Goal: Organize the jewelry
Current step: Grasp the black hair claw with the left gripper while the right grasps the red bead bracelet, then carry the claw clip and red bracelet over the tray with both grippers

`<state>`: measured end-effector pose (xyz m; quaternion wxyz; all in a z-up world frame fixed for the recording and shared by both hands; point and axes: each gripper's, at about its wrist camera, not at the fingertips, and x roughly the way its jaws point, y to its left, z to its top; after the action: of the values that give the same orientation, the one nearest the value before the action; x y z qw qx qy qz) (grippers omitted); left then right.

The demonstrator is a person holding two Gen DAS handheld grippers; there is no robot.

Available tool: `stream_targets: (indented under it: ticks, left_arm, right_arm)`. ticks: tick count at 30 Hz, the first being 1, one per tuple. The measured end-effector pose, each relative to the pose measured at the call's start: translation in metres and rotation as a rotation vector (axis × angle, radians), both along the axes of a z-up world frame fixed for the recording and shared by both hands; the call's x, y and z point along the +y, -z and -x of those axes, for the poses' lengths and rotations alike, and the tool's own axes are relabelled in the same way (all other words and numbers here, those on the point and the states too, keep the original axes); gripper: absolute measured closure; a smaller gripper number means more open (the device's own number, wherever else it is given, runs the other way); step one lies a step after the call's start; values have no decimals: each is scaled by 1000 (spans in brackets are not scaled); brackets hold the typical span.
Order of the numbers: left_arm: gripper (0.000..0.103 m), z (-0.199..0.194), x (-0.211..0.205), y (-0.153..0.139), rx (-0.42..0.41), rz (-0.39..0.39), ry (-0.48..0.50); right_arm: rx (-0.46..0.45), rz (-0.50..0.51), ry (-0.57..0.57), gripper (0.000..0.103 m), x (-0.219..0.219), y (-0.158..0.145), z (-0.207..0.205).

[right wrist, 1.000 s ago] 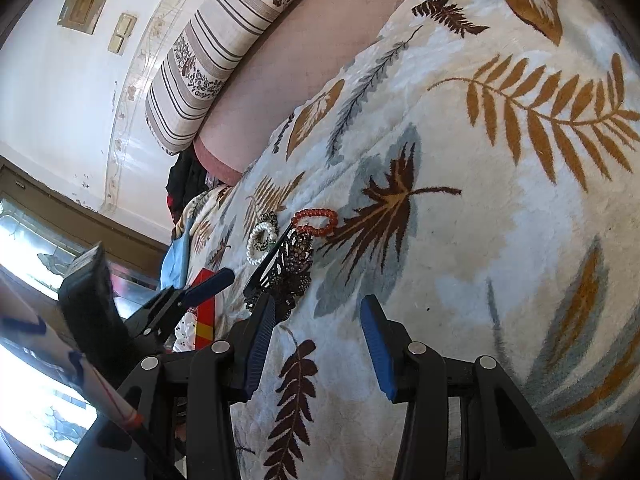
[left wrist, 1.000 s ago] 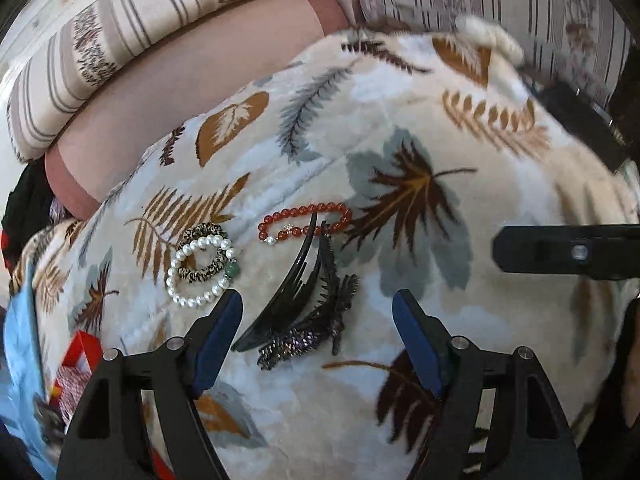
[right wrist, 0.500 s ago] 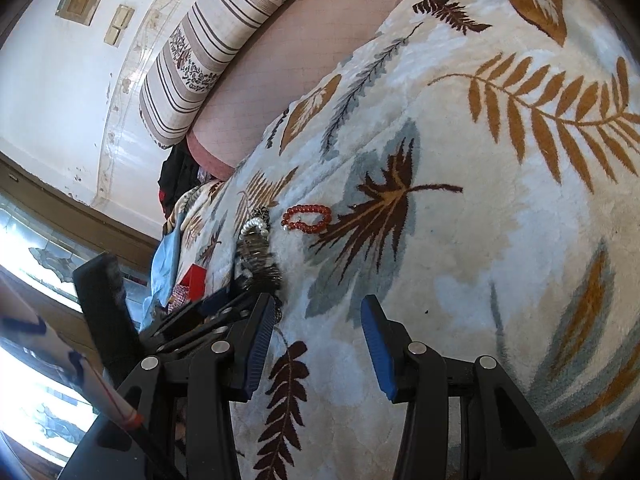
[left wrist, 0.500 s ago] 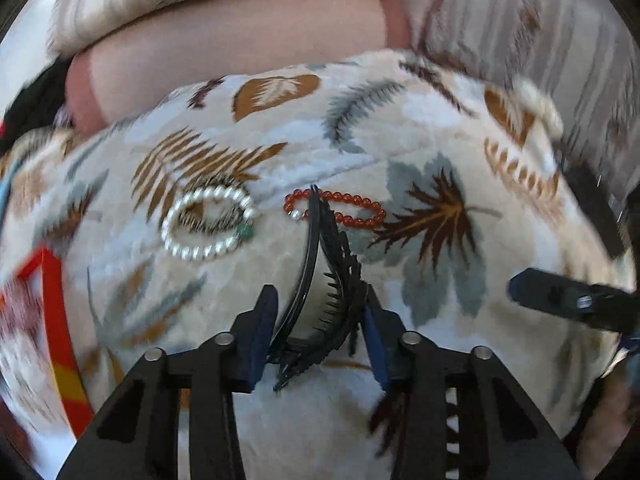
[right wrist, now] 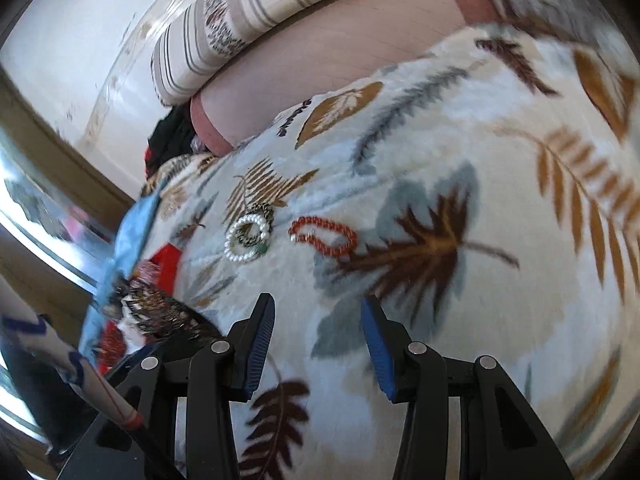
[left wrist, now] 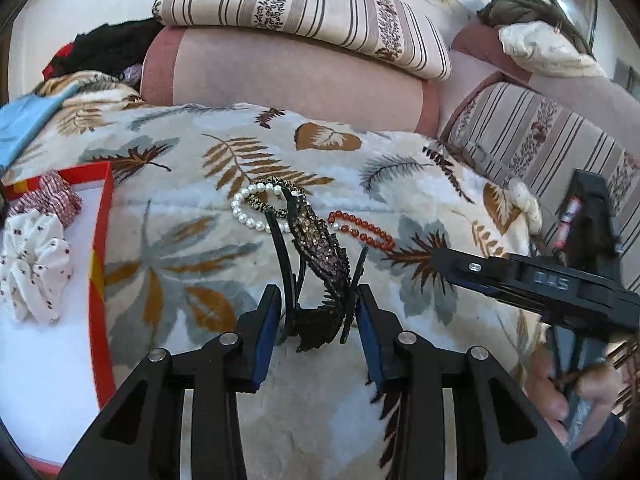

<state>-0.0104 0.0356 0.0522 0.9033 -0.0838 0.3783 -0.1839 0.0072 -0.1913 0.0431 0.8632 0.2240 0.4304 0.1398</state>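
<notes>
Clamping the black rhinestone banana hair clip (left wrist: 320,252), the left gripper (left wrist: 316,320) holds it — the red-rimmed cardboard tray (left wrist: 98,248) at nine o'clock has two fabric scrunchies (left wrist: 34,256); the white pearl bracelet (left wrist: 256,208) and red bead bracelet (left wrist: 360,232) remain on the leaf-print fleece blanket (left wrist: 200,264) — the right gripper (right wrist: 318,338) gapes empty.

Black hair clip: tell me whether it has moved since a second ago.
Yes. The black hair clip is off the blanket, clamped in the left gripper, swung toward the red tray.

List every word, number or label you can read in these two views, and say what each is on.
"D45", or something close to it: embossed on the black body of the right gripper, faint in the left wrist view.
Small label on a red part behind that gripper: too small to read.
Nothing readable on the red-rimmed box, the jewelry or the leaf-print blanket.
</notes>
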Motion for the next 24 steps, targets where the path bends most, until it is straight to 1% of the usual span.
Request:
stream_targets:
  ticks: [3,6,7,9,12,14,15,16,17,18,19,22,24]
  left_arm:
    - [66,-5,6,1,-11,16,-5]
    - [66,-12,14,2,-8,52,-17]
    - [66,-13,17,2,-8,60,-20]
    - [66,-17,26,2,-6,86,-38]
    - [66,-21,35,4,10,121,-43]
    - [66,-22,37,5,14,135,-43]
    - [66,-22,37,5,15,136,-42]
    - [66,-22,36,6,14,136,-42]
    - [66,-22,36,6,13,139,-42]
    - [66,-22,36,6,14,141,-40]
    - [66,-22,36,6,12,141,-41]
    - [66,-20,37,5,6,146,-43]
    - [66,-18,38,5,3,152,-45]
  right_arm:
    - [5,76,-13,53,8,3,-22]
    - [30,134,-51,53,19,10,-51]
    - [37,167,-65,54,24,13,-61]
    - [54,203,-107,53,34,18,-75]
    - [39,298,-176,50,55,16,-87]
    - [56,342,-218,69,67,19,-88]
    - [70,367,-231,81,72,23,-86]
    - [56,431,-231,84,79,26,-81]
    - [35,470,-230,87,84,26,-78]
    - [24,499,-213,95,86,26,-72]
    - [24,492,-196,95,85,26,-69]
    - [14,396,-146,95,72,19,-57]
    - [8,350,-124,95,63,15,-48]
